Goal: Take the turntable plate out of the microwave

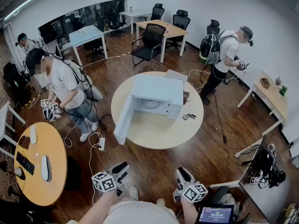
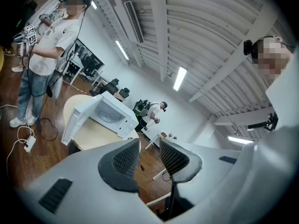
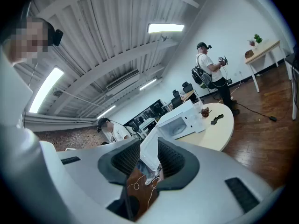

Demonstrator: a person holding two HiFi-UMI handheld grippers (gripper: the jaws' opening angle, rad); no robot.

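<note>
The round worktop point(image 1: 159, 135) carries the white microwave point(image 1: 156, 91) at its middle. The microwave's door point(image 1: 123, 120) hangs wide open at its left side. The turntable plate point(image 1: 150, 103) lies inside the microwave's cavity. Well short of the microwave, over the wooden floor, the left gripper point(image 1: 122, 169) and right gripper point(image 1: 182, 174) point toward it. Both are released, jaws apart with nothing between them.

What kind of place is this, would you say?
Most likely an open-plan office or lab, not a kitchen: desks with black swivel chairs on a wood floor, a white microwave on a round table mid-room, and a person wearing a backpack rig.
</note>
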